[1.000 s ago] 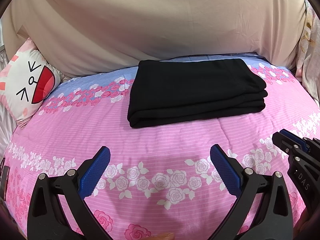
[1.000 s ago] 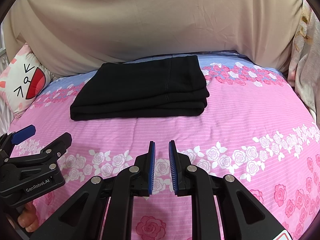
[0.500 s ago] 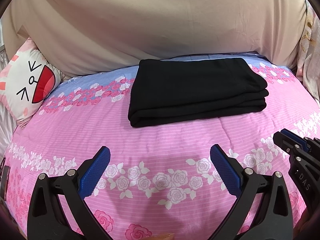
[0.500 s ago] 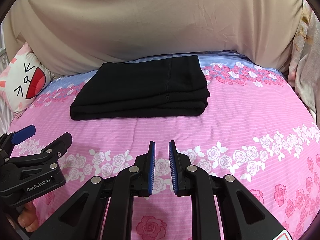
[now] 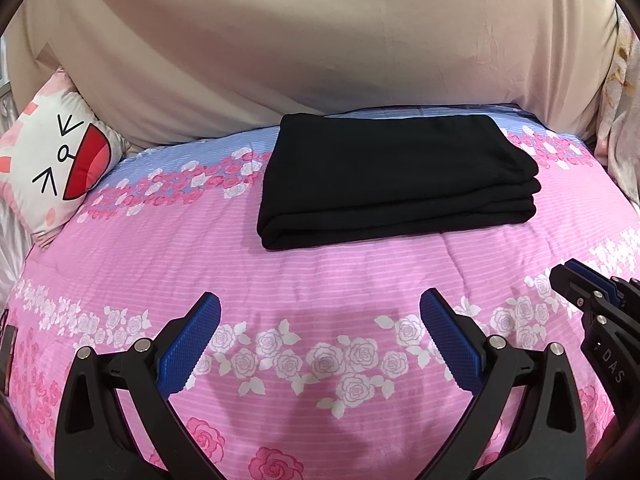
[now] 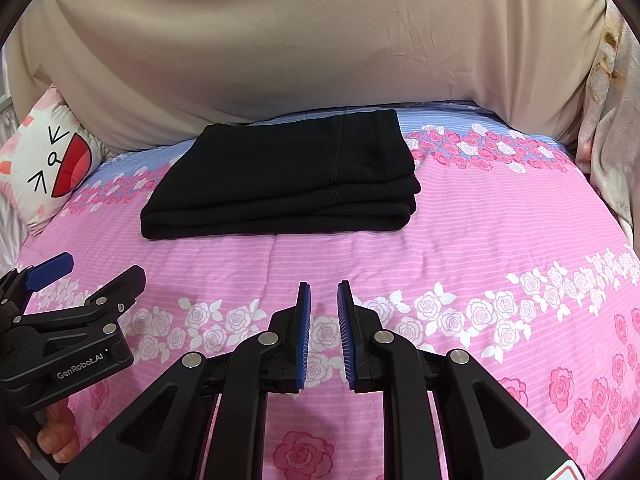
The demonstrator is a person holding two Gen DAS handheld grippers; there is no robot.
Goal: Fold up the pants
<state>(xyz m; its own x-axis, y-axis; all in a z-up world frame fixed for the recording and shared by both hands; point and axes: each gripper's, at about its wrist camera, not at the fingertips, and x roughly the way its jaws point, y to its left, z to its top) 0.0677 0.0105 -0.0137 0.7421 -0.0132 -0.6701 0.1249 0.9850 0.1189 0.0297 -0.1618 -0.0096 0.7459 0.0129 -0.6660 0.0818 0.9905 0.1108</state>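
Black pants point(image 5: 392, 180) lie folded in a neat flat stack on the pink floral bedspread point(image 5: 320, 272), also seen in the right wrist view point(image 6: 280, 184). My left gripper point(image 5: 320, 312) is open wide and empty, hovering over the bedspread well short of the pants. My right gripper point(image 6: 323, 304) has its blue pads close together with a narrow gap and holds nothing. Each gripper shows at the edge of the other's view, the right one point(image 5: 592, 300) and the left one point(image 6: 80, 280).
A white and pink cat-face pillow point(image 5: 52, 160) leans at the far left. A beige sheet-covered backrest point(image 5: 320, 60) rises behind the pants. Patterned cloth point(image 6: 612, 128) hangs at the right edge.
The left wrist view has drifted very slightly, so the pants sit a touch lower in it. The right gripper and the pants have not moved.
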